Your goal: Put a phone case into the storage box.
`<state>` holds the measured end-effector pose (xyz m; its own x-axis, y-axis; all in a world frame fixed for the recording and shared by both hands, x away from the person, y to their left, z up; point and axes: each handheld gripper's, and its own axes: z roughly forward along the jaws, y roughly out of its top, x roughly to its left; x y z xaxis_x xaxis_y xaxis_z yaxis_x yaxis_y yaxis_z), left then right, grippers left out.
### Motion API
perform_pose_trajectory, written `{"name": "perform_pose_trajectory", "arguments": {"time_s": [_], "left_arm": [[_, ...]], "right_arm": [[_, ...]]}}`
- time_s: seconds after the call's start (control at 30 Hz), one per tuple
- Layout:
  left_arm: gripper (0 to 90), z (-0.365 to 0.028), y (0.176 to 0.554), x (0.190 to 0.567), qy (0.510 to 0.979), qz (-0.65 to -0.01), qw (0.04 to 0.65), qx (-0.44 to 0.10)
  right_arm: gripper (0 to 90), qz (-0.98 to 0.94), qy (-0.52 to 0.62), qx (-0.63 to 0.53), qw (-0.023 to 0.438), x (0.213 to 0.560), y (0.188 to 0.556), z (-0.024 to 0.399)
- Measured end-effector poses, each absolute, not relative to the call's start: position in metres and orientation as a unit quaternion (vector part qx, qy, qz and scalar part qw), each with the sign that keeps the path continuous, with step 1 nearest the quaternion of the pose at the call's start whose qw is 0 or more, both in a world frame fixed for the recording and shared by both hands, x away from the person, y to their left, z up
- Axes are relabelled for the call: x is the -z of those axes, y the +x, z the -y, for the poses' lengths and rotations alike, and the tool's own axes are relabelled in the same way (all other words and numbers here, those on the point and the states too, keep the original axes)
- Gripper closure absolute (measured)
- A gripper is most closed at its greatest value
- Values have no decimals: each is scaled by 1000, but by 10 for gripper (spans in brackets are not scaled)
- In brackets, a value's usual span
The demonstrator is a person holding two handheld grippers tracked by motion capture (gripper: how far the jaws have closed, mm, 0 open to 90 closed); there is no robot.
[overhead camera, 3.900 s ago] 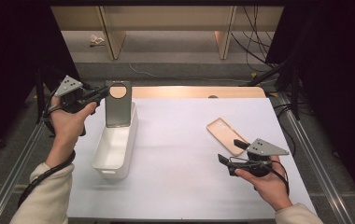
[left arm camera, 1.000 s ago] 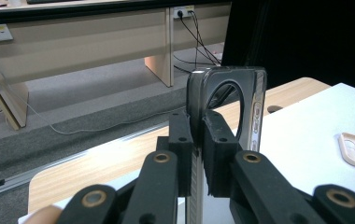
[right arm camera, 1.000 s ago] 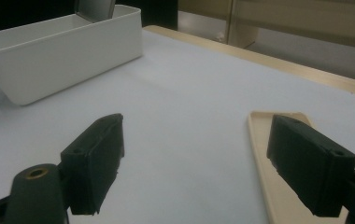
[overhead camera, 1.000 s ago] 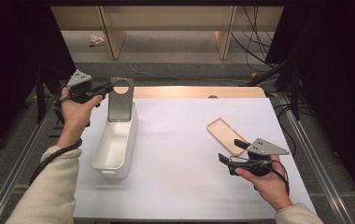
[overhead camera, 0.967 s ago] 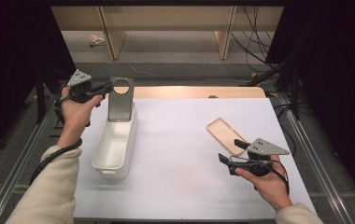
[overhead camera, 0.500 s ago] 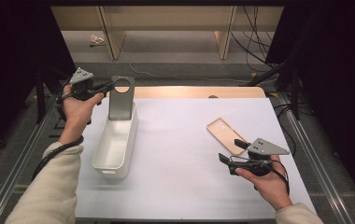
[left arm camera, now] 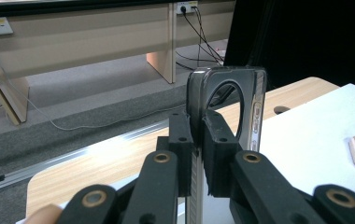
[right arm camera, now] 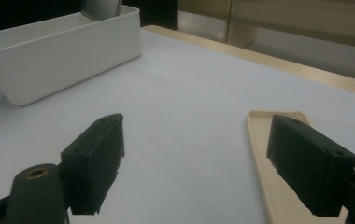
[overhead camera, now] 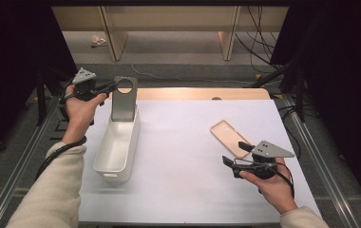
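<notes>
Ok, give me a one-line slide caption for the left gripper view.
Left gripper shut on the edge of an upright grey phone case with a round cutout, wooden table edge behind.

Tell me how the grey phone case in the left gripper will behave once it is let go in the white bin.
The grey phone case looks thin and probably light, with a large round cutout. The left gripper pinches just one edge, so the case may flex. Released upright at the end of the white bin, it would likely tip over or lean against the wall.
</notes>
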<state>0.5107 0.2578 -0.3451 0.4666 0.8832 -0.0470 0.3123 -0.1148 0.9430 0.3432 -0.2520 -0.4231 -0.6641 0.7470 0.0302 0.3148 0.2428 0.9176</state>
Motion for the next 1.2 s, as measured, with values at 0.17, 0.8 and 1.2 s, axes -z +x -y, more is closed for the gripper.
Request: {"name": "perform_pose_trajectory", "arguments": {"time_s": [0.17,0.8,1.2], "left_arm": [[829,-258,513,347,693,-434,503,-282],[829,-255,520,352,694,-438,499,-279],[829,-256,526,356,695,-444,494,-276]], "right_arm": [[201,-759,350,-506,213,423,343,252],[201,-758,352,-507,213,423,344,253],[201,-757,352,-507,214,423,344,253]]}}
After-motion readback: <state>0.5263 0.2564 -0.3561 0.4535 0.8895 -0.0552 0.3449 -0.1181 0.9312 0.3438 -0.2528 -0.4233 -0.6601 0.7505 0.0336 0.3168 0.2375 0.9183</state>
